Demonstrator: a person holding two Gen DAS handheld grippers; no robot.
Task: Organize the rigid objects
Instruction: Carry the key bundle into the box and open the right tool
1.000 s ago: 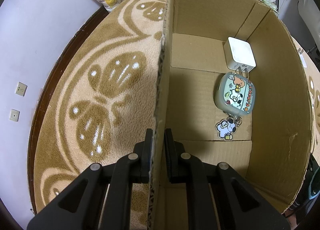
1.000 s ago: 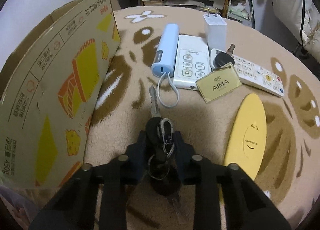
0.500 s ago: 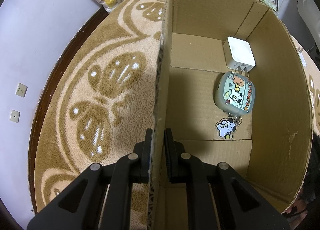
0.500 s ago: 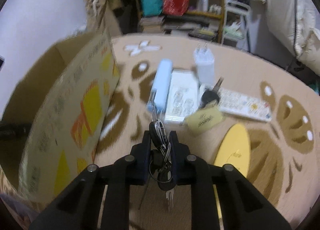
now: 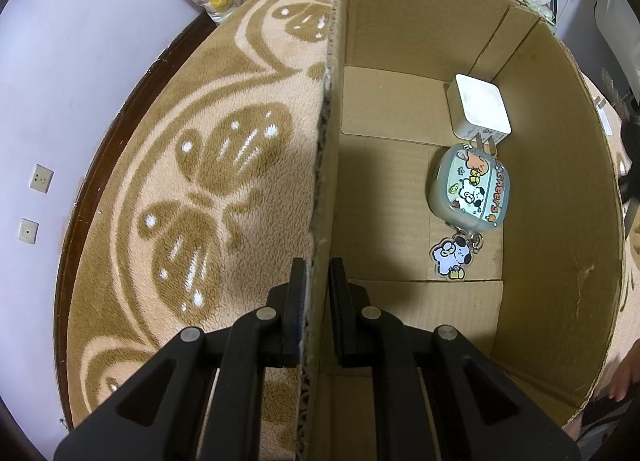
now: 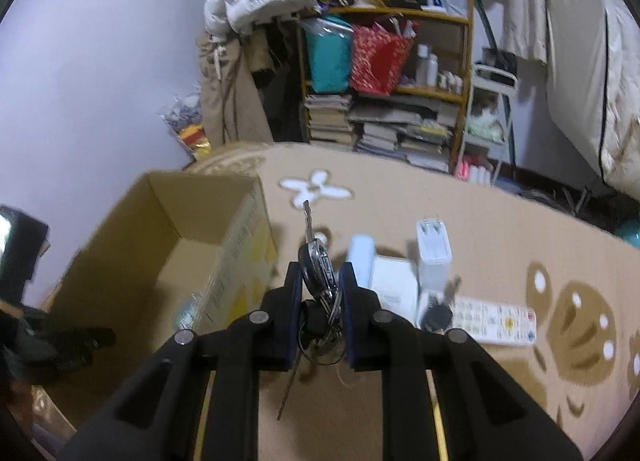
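My left gripper [image 5: 317,281] is shut on the near wall of the open cardboard box [image 5: 326,165], one finger on each side. Inside the box lie a white charger [image 5: 478,107], a grey cartoon-printed case [image 5: 470,187] and its dog charm [image 5: 450,259]. My right gripper [image 6: 319,289] is shut on a bunch of keys [image 6: 316,269], lifted above the rug, one key pointing forward and others hanging below. The box [image 6: 224,245] sits to its left. On the rug to the right lie a light blue power bank [image 6: 360,257], a white charger [image 6: 433,245] and a white remote [image 6: 496,321].
A patterned tan rug [image 5: 208,165] covers the floor beside a white wall [image 5: 60,61]. A shelf [image 6: 384,73] packed with bags and stacked books stands at the back. A yellow disc edge [image 6: 438,429] shows under the right gripper. A black key fob [image 6: 438,315] rests by the remote.
My right gripper has risen from the rug with the keys and tilted up, so the box opening and the shelf come into view. The left gripper has stayed clamped on the box wall.
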